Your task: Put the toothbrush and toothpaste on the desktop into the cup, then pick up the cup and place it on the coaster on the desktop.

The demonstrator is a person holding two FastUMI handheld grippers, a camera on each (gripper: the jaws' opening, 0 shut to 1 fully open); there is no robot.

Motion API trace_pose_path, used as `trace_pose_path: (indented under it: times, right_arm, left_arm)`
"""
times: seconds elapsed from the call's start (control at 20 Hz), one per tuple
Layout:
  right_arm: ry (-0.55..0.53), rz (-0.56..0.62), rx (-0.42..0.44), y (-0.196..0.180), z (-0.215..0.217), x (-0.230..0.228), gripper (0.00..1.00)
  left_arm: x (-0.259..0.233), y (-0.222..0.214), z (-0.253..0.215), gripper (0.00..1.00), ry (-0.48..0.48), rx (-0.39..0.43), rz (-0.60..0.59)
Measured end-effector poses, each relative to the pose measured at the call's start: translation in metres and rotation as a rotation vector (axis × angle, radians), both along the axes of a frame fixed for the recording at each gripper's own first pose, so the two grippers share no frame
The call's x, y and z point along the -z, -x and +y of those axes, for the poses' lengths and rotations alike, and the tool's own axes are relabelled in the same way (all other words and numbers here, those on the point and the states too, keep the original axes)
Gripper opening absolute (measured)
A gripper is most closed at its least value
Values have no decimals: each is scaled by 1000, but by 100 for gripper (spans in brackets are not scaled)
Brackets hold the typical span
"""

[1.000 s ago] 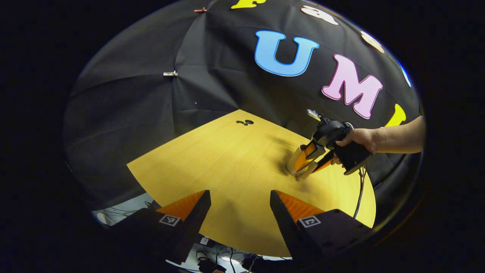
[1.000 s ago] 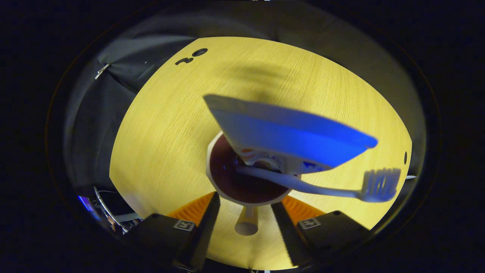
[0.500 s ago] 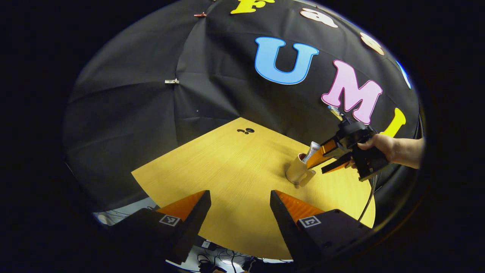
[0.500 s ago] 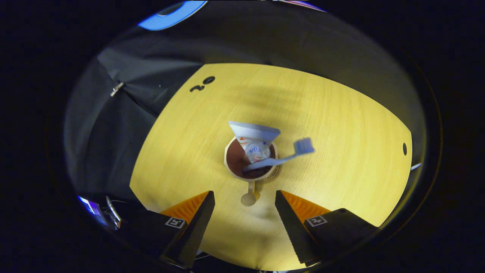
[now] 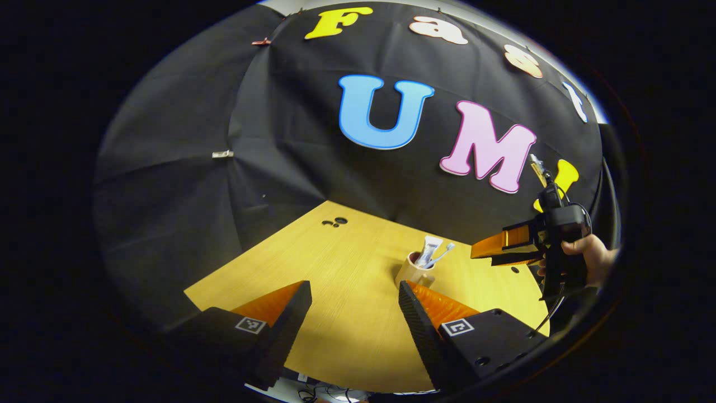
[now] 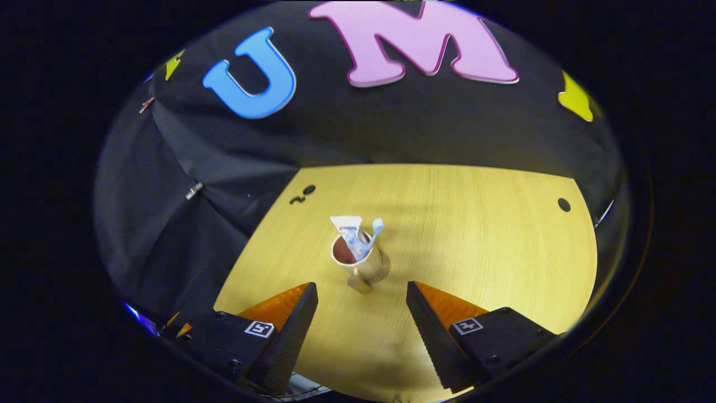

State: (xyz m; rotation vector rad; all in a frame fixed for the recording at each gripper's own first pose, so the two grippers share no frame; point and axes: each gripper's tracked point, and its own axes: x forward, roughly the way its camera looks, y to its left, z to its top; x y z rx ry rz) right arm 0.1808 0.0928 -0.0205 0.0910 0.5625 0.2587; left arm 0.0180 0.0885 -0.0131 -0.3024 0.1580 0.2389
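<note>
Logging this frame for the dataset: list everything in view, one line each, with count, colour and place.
cup: one, beige outside, dark inside, mid-table, handle toward the right gripper's camera
toothpaste: one, white tube, standing in the cup
toothbrush: one, pale blue, standing in the cup beside the toothpaste
table: one, light wood, small dark holes in its top
clip: one, silver, on the booth wall
left gripper: one, open, above the near table edge
right gripper: one, open, short of the cup
hand: one, holding the right gripper

Tan cup [image 6: 363, 260] upright on desk w/ white toothpaste [image 6: 349, 230] & toothbrush [image 6: 373, 232] standing inside.
</note>
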Motion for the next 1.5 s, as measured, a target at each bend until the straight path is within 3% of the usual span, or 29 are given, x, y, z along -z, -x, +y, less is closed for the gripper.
trace_pose_path:
  times: [0.3, 0.6, 1.05, 1.5]
  right_arm:
    - [-1, -286, 37, 45, -22, -67, 98]
    - [13, -527, 86, 103, -39, -116, 98]
    - [84, -625, 43, 158, -25, -123, 98]
    - [68, -581, 105, 162, -55, -112, 98]
  left_arm:
    - [-53, -8, -25, 98, -84, 76, -77]
    - [-101, -4, -46, 98, -184, 97, -209]
    - [-110, 10, -67, 98, -174, 129, -274]
    - [-102, 8, -83, 98, -159, 167, -267]
